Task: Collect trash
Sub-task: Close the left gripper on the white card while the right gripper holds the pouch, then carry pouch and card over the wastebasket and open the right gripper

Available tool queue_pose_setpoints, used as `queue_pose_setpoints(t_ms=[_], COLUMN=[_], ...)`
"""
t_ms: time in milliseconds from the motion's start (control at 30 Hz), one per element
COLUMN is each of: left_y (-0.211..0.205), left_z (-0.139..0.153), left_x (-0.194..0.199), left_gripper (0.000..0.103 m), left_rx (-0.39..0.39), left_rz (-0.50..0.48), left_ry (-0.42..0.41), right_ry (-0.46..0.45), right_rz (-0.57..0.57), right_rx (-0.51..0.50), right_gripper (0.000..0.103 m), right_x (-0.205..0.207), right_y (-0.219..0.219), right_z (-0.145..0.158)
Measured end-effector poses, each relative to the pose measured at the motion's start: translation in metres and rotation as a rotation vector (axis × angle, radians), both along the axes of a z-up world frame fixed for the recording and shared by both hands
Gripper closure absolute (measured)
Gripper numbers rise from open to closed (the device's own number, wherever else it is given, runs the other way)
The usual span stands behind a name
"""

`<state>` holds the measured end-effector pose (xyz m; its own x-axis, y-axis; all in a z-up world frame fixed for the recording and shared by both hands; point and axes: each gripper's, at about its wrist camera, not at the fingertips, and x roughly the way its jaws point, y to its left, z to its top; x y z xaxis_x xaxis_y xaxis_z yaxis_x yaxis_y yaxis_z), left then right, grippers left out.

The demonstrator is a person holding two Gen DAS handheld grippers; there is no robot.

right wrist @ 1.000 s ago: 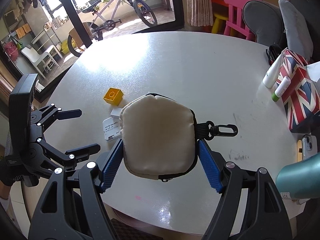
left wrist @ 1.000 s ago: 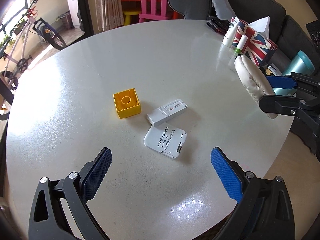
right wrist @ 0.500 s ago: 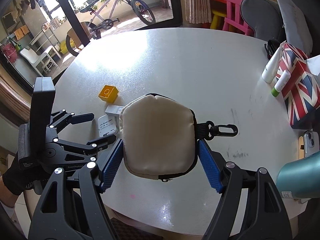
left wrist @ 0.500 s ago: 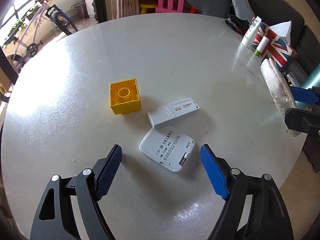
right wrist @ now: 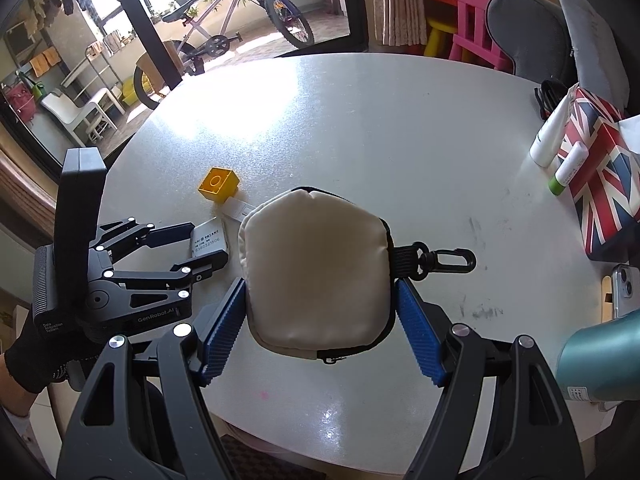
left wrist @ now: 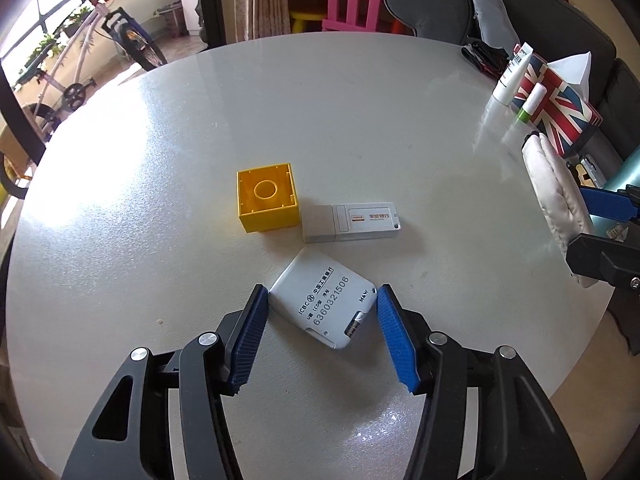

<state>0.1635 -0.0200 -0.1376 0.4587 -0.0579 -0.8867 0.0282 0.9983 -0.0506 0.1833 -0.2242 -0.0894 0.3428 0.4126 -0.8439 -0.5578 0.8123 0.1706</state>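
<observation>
Straddling the pale grey card (left wrist: 326,304) printed 6360321506 on the table (left wrist: 360,120), my left gripper (left wrist: 320,330) looks barely touching it; my right gripper (right wrist: 320,320) pinches a cream pouch (right wrist: 316,276).

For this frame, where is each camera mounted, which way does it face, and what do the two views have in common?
Left wrist: on the left gripper, looking forward and down over the round table; its blue fingers flank the white ICBC device.
Right wrist: on the right gripper, facing across the table toward the window; its fingers clamp the cream pouch; a gloved hand shows.
Shared: yellow block, device, pouch, Union Jack tissue box.
</observation>
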Motion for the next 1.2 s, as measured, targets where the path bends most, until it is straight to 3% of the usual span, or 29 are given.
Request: queue_pose_setpoints(t_ms=[267,700,1200], left_y=[0.008,0.01,-0.002], left_z=[0.013,0.061,0.08], left_x=[-0.013,-0.059,-0.13], left_gripper=[0.048,0.048,0.048], left_rx=[-0.017,0.002,-0.04], left_rz=[-0.018,-0.064,-0.093], left_ry=[-0.018,-0.107,-0.157], right_ry=[-0.02,-0.069,-0.116], right_rz=[0.017,0.06,0.152], right_rx=[-0.01,-0.019,-0.009], right_gripper=[0.029,0.029,0.029], right_x=[-0.008,-0.041,-0.125], right_y=[0.005,0.004,-0.003], right_z=[0.002,0.018,0.021])
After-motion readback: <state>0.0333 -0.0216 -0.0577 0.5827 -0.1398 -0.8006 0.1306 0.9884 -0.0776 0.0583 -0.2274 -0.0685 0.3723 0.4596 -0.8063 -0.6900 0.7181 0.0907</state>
